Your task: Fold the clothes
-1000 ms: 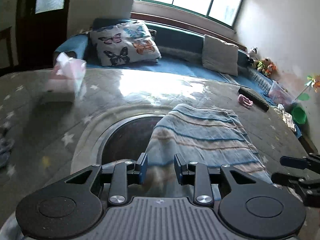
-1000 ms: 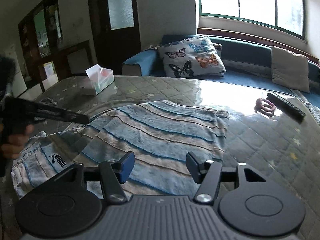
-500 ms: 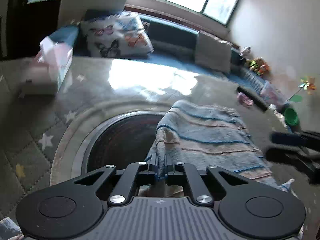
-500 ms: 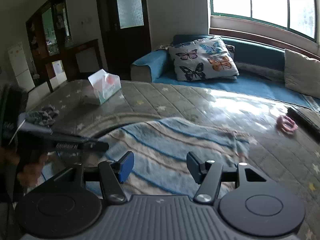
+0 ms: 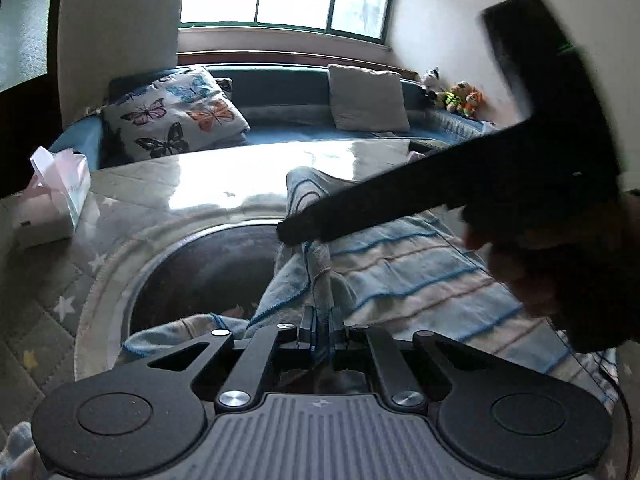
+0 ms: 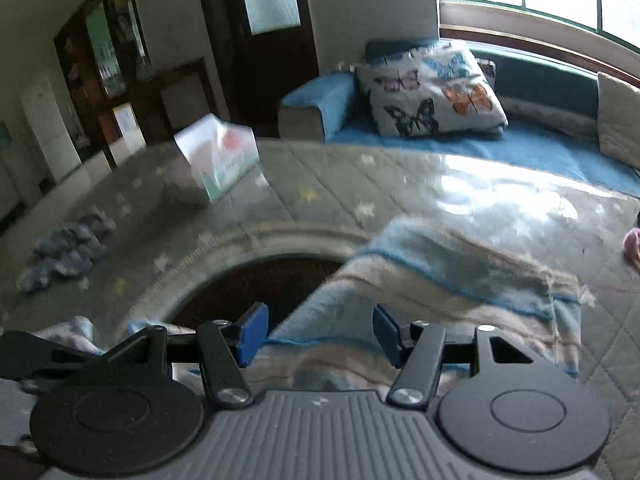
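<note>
Pinching a fold of the striped garment (image 5: 404, 280), the left hand-held gripper (image 5: 319, 330) has a tissue box (image 5: 52, 200) ahead-left, while the right hand-held gripper (image 6: 318, 334) hovers wide above the cloth.

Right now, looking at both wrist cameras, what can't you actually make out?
- Right side of the striped blue and beige garment: left wrist view, hidden behind the right gripper and the hand holding it.
- Garment's near edge: right wrist view, blurred.
- Small pink object: right wrist view, cut off by the frame edge.

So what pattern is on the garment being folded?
Horizontal stripes, light blue and beige with thin darker blue lines, on the striped garment; clearest in the left wrist view.
</note>
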Action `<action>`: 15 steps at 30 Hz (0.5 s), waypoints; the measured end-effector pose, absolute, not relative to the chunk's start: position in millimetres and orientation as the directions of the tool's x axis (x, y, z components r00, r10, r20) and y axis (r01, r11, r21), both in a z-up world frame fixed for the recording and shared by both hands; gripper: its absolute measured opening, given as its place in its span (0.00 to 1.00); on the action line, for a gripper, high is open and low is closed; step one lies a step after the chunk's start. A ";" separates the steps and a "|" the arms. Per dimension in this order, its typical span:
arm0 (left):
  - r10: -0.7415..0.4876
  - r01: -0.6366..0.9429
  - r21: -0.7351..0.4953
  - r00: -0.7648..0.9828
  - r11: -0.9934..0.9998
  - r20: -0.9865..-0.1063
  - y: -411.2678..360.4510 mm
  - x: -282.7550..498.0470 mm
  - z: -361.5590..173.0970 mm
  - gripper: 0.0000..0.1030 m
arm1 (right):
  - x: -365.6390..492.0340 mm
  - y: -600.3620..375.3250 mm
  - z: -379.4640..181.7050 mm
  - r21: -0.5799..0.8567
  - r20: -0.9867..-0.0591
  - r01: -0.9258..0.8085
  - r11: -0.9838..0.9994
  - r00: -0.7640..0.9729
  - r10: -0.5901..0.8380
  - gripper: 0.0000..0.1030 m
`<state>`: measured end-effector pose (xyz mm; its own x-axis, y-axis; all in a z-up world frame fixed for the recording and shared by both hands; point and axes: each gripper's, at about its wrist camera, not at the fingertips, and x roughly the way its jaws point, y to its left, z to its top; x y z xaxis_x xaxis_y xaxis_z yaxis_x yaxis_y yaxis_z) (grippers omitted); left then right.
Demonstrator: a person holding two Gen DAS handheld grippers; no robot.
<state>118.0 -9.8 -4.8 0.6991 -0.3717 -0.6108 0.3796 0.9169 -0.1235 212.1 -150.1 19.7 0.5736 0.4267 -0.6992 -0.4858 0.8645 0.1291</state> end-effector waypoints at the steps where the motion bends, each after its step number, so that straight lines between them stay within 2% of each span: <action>1: -0.377 0.386 -0.124 0.696 0.914 -0.611 -8.8 116.0 -4.9 0.08 | 211.2 -150.0 15.3 0.114 -0.710 -0.481 0.869 0.572 0.410 0.58; 4: -0.382 0.388 -0.131 0.692 0.912 -0.612 -3.4 112.0 -2.3 0.08 | 206.0 -157.2 5.2 0.079 -0.735 -0.456 0.886 0.573 0.361 0.58; 8: -0.381 0.362 -0.157 0.710 0.919 -0.592 10.3 111.3 11.1 0.14 | 197.5 -173.7 -7.2 0.094 -0.755 -0.432 0.897 0.557 0.347 0.58; 12: -0.310 0.294 -0.124 0.756 0.948 -0.577 27.0 125.4 19.0 0.14 | 189.5 -181.4 -15.4 0.078 -0.759 -0.431 0.899 0.559 0.334 0.59; 14: -0.279 0.254 -0.128 0.751 0.959 -0.598 36.5 140.1 15.2 0.14 | 186.2 -181.5 -15.8 0.056 -0.754 -0.440 0.896 0.570 0.327 0.59; 15: -0.270 0.243 -0.129 0.740 0.961 -0.617 40.4 147.7 11.8 0.19 | 185.2 -181.3 -15.8 0.050 -0.752 -0.443 0.895 0.573 0.326 0.59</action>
<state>147.7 40.4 11.8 0.7396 -0.2697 -0.6166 0.2429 0.9614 -0.1292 185.2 -181.3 -15.8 0.5727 0.3258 -0.7522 -0.4429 0.8951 0.0505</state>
